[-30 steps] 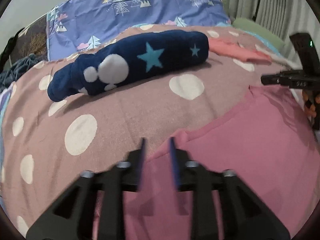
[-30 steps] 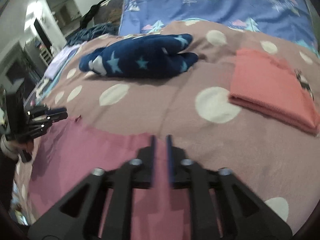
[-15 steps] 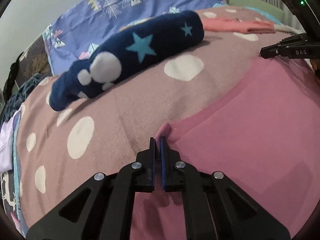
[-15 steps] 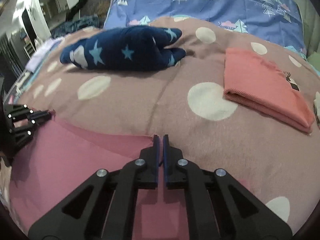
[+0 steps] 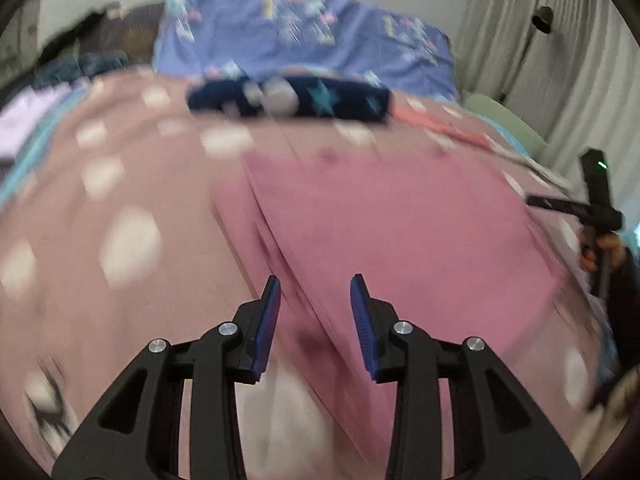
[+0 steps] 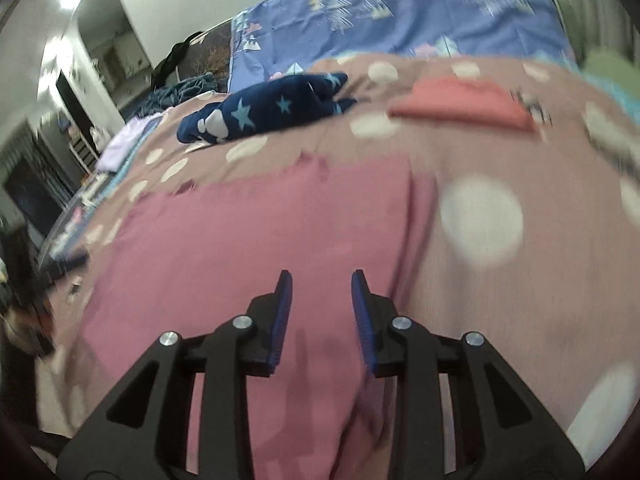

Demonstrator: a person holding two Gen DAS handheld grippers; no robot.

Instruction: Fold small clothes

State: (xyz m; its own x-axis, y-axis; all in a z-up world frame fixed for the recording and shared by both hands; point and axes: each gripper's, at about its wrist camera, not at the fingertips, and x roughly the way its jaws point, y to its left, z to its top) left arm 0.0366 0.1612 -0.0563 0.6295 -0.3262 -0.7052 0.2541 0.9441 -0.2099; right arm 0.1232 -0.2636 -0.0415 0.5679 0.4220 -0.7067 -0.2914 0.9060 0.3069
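Now both sets of jaws had just been opening: the left gripper (image 5: 315, 286) and the right gripper (image 6: 322, 282) each stood spread with nothing between the blue pads, poised over the pink garment (image 5: 404, 232) (image 6: 248, 240). That garment lay folded flat on the spotted bedspread (image 5: 132, 184) (image 6: 516, 184), its long axis running side to side, nearer than the navy star-patterned plush (image 5: 292, 98) (image 6: 264, 114) and the folded coral garment (image 6: 464, 106). No writing could be read through the blur.

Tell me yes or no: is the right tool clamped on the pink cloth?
No. The right tool stands open above the pink cloth.
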